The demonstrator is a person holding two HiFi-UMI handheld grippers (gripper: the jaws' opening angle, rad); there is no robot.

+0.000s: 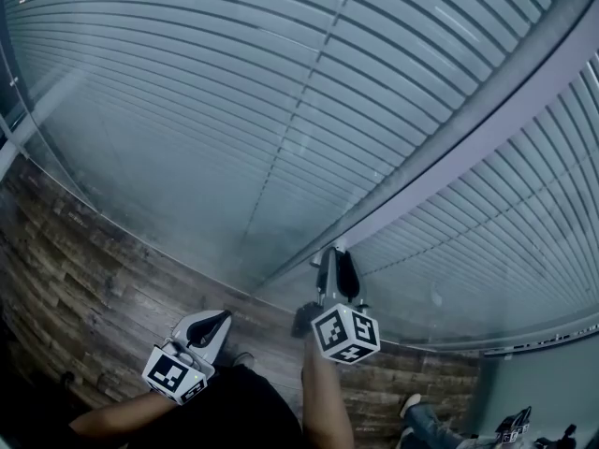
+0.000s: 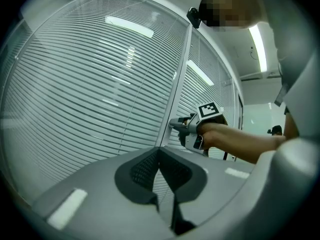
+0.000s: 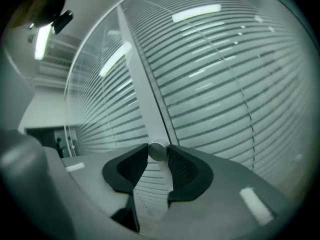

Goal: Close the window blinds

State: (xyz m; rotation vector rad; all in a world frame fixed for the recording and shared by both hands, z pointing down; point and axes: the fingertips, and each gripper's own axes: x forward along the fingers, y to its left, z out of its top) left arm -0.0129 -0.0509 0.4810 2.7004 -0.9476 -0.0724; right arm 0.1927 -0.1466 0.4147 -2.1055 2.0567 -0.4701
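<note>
We count two panels of blinds [image 1: 234, 110], parted by one post [image 1: 449, 157]. In head view the post runs 7 to 1 o'clock, with slats meeting it from both sides. Left gripper view shows the slats' long axis level and the post upright. Only head view shows the wood floor [image 1: 84, 279], at 8 o'clock.

Two grippers. Right gripper [image 1: 339, 255], at 6 o'clock, noses onto the post. Only its own view shows the one knob [image 3: 157, 151], round end facing us, pinched between its jaws. Left gripper [image 1: 217, 320], at 7 o'clock, hangs clear of the blinds, jaws pressed together, empty.
</note>
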